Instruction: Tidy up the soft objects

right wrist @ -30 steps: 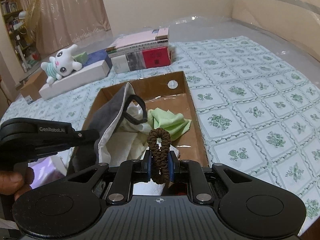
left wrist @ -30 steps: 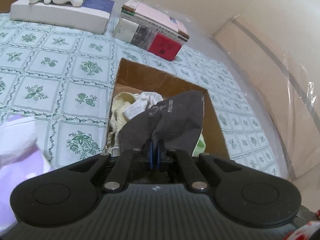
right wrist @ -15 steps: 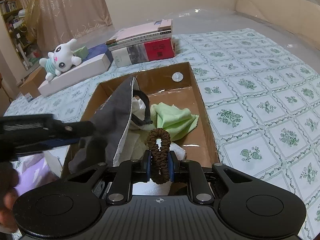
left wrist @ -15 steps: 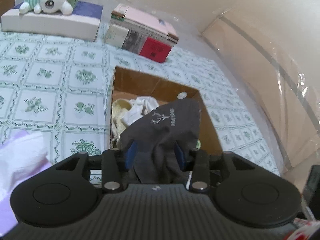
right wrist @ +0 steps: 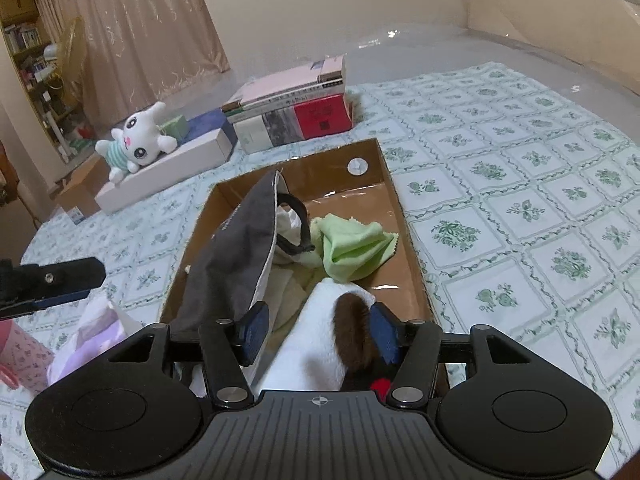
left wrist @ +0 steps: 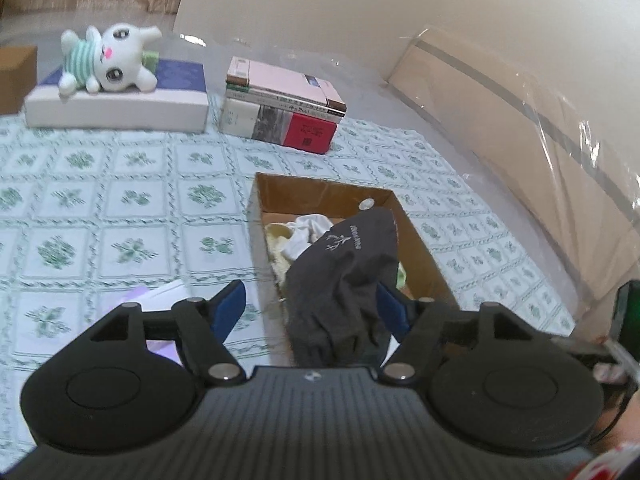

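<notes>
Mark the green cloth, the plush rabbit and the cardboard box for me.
green cloth (right wrist: 352,246), right wrist view, middle of its folds.
plush rabbit (left wrist: 116,62), left wrist view, its face.
cardboard box (right wrist: 320,166), right wrist view, inside of far wall.

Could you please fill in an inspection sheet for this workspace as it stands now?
Surface: green-patterned cloth.
Job's things: cardboard box holds grey pouch, green cloth, white cloth; brown hair tie lies on the white cloth.
Clutter: book stack, plush toy on a white box, lilac paper.
Grippers: left claw open, pouch loose between the jaws; right claw open over the hair tie; both have just been opening.
Cables: nothing seen.
Surroundings: curtain, plastic-covered wall.
</notes>
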Motion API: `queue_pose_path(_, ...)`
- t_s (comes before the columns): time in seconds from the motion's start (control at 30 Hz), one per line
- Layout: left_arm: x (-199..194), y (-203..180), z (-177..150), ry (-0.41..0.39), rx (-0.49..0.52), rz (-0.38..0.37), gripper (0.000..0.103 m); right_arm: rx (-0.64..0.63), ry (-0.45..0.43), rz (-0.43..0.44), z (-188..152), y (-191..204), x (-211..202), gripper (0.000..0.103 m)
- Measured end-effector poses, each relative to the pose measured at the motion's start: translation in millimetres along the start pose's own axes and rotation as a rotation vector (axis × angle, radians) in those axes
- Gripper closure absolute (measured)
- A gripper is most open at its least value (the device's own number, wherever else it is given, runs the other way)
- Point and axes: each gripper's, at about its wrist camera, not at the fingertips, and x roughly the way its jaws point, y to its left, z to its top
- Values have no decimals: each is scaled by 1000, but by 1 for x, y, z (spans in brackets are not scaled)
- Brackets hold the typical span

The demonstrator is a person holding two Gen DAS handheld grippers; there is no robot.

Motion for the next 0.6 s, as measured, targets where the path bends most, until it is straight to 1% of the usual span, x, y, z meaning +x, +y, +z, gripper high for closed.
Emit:
queue_pose_path(0.07, -10, -3, -6, -14, 32, 29, 29, 19, -10, 0, -6, 0, -11, 46)
queue_pose_path(0.1, -15, -3, -9, -20, 41, 37, 24, 24, -11, -2, -9, 1, -15, 46)
queue_pose_path(0.27, -36, -6, -28, -16, 84, 57, 23, 14, -21, -24, -30, 12, -43, 45)
queue_pose_path(0.33, -44, -7, -36, -11, 91, 62, 21, 21, -28, -34, -38, 16, -53, 43)
queue_pose_path(0.37, -48, -7, -40, -10, 92, 63, 21, 26, -35, -45, -42, 18, -58, 38)
queue_pose_path(0.4, -53, -7, -44, -9, 92, 61, 17, 28, -45, -53, -47, 20, -64, 30)
queue_pose_path(0.43, -58, -7, -49, -9, 91, 60, 14, 27, -57, -59, -51, 23, -69, 27)
queue_pose_path(0.47, -62, -8, -53, -8, 92, 60, 13, 24, -68, -63, -55, 27, -75, 21)
queue_pose_path(0.5, -67, -8, -57, -8, 96, 59, 11, 20, -75, -67, -59, 30, -80, 19)
queue_pose_path(0.6, -84, -4, -70, -7, 95, 61, 8, 20, -90, -70, -71, 42, -96, 18)
